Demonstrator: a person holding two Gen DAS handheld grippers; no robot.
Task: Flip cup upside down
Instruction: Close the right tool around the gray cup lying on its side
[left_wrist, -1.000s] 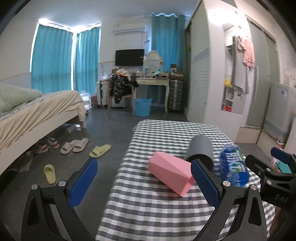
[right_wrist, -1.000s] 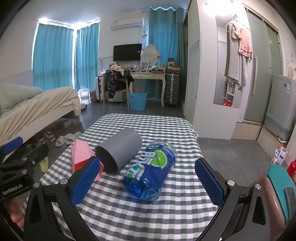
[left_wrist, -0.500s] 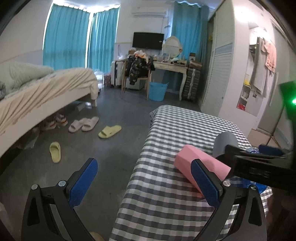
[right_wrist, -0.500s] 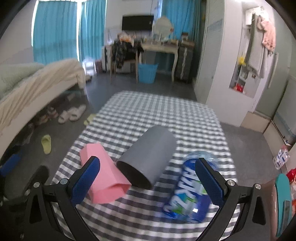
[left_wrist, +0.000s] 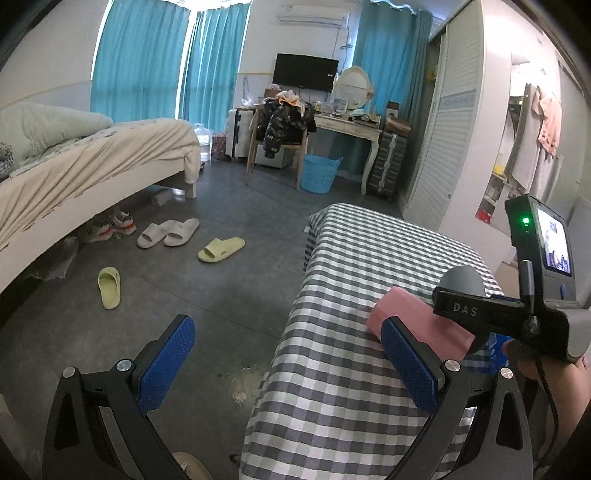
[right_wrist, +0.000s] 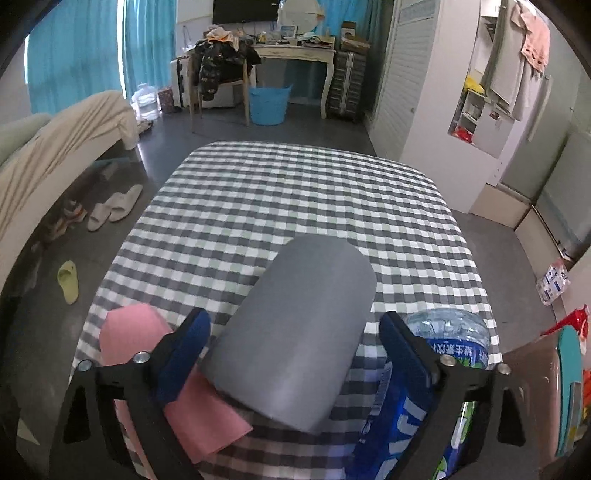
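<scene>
A grey cup (right_wrist: 299, 325) lies on its side on the checked table (right_wrist: 295, 192), its mouth toward me. My right gripper (right_wrist: 295, 339) is open with one finger on each side of the cup; contact is not clear. In the left wrist view the grey cup (left_wrist: 463, 278) shows partly behind the right gripper's body. My left gripper (left_wrist: 286, 354) is open and empty, off the table's left edge above the floor.
A pink faceted cup (right_wrist: 177, 380) lies left of the grey cup, also seen in the left wrist view (left_wrist: 413, 321). A blue water bottle (right_wrist: 439, 369) lies to its right. A bed (left_wrist: 92, 162), slippers (left_wrist: 221, 249) and a blue basket (left_wrist: 319, 173) surround the table.
My right gripper has moved forward and down until its fingers straddle the grey cup. My left gripper has swung left, away from the table.
</scene>
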